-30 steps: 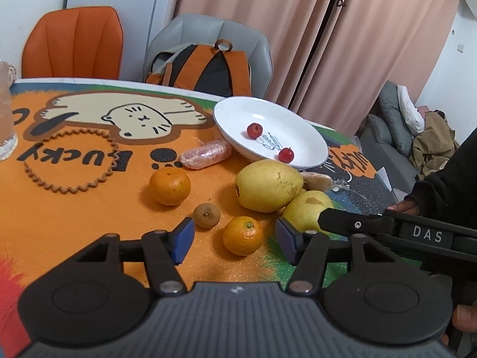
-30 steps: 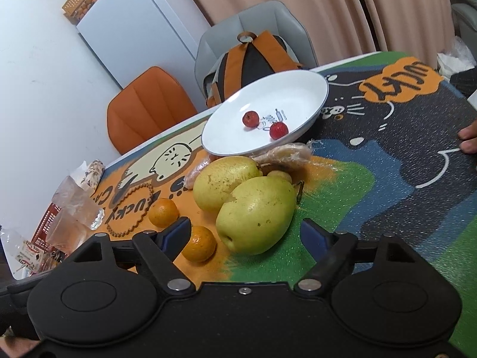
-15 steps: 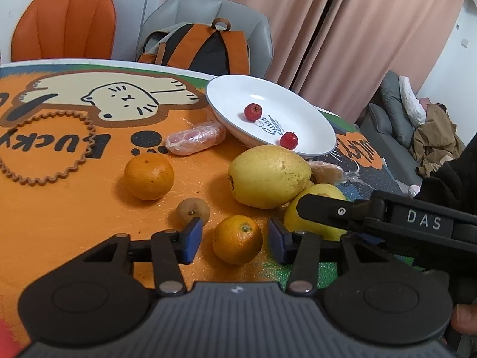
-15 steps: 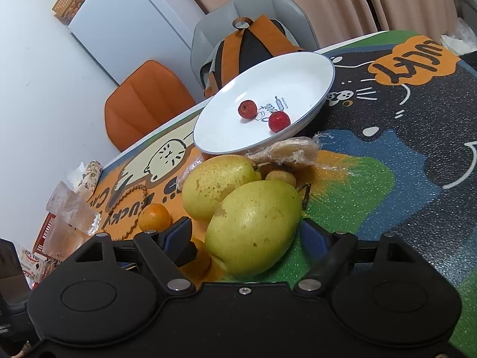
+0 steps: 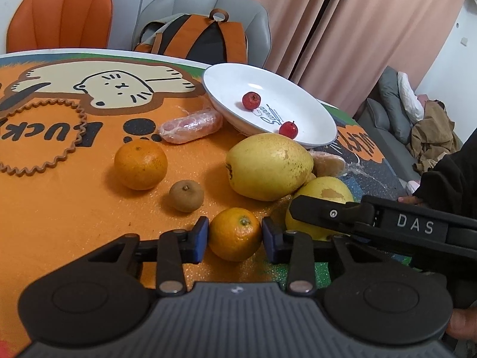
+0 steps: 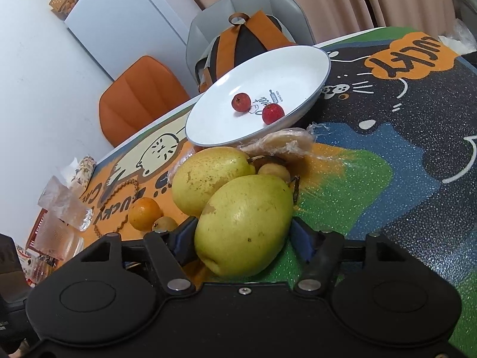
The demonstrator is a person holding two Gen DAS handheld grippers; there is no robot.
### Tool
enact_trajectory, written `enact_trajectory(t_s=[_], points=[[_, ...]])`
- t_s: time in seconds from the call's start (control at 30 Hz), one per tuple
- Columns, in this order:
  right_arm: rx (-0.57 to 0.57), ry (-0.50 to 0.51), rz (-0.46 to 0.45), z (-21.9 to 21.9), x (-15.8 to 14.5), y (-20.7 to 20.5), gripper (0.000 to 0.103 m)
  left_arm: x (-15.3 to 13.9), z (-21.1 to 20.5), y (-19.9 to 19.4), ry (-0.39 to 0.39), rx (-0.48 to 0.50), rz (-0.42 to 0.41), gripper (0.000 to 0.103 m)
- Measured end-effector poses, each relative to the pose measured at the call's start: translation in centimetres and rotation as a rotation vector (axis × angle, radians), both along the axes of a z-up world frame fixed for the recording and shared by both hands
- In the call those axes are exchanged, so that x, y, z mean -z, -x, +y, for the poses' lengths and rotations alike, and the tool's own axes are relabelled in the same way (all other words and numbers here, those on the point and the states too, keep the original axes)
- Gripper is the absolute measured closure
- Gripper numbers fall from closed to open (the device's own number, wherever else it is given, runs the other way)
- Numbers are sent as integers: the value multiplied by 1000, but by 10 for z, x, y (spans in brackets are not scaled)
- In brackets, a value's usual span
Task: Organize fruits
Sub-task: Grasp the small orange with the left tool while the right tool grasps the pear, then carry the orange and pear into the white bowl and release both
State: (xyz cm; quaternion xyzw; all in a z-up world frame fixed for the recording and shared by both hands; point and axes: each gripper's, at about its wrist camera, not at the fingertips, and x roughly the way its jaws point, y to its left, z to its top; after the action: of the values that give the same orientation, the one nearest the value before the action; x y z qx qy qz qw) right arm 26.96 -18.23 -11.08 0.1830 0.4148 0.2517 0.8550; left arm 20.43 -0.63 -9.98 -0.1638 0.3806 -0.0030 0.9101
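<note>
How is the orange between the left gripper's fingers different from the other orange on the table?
The near orange looks smaller and sits between the left gripper pads. The far orange looks bigger and lies free beside the small brown fruit. Both are round, orange, and outside the plate.

Orange chair (image 5: 59,15); grey chair (image 5: 205,3); pink curtains (image 5: 357,24)

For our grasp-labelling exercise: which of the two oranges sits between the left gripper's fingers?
The smaller orange, nearest the camera, sits between the left gripper's blue pads. The larger orange lies apart, farther back beside the small brown fruit.
</note>
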Motion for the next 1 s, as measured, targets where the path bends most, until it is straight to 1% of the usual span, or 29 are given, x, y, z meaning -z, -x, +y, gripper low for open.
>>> enact_trajectory(t_s=[0.2,0.63,1.0], points=[[20,-20,-22,-8,-3,5,43,-8,1,6,3,0,-26,67],[39,-60,-71,-24,-16,16,44,-28,0,16,3,-7,-76,67],[67,-97,-131,-36,-37,20,45,-51,3,22,-9,-15,-134,67]])
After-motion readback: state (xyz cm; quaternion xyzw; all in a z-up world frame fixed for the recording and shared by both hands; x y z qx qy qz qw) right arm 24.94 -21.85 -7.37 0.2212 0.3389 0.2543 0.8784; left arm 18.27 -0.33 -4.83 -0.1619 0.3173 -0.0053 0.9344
